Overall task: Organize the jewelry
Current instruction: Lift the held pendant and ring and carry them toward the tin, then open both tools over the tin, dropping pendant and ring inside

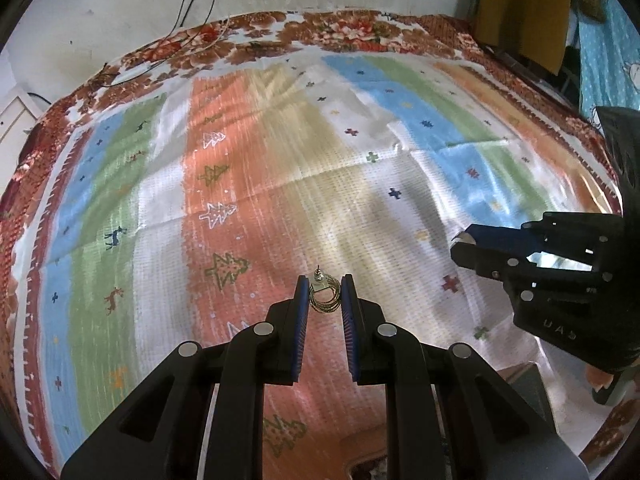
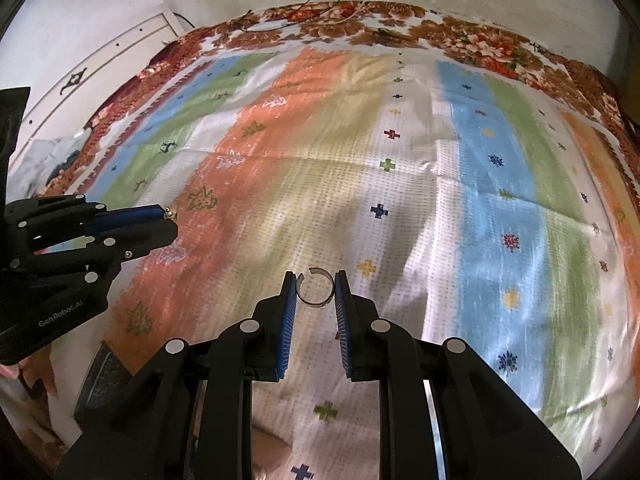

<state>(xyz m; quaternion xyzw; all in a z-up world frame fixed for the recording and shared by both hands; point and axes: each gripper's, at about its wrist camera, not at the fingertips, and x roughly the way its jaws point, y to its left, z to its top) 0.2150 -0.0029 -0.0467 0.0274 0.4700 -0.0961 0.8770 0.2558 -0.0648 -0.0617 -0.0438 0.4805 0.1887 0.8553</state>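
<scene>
My left gripper [image 1: 324, 294] is shut on a gold hoop earring [image 1: 325, 295] with a stud post, held between the blue pads above the striped cloth. My right gripper [image 2: 315, 290] is shut on a silver open ring [image 2: 315, 289], also held above the cloth. In the left wrist view the right gripper [image 1: 466, 246] shows at the right, with the ring's edge at its tip. In the right wrist view the left gripper [image 2: 166, 220] shows at the left, with the earring's post [image 2: 171, 213] sticking out of its tip.
A striped cloth [image 1: 280, 168] with tree and cross prints covers a bed, over a floral sheet [image 1: 340, 30]. Wires [image 1: 192, 28] lie at the far edge by the white wall. A dark box [image 2: 102, 376] sits at the lower left of the right wrist view.
</scene>
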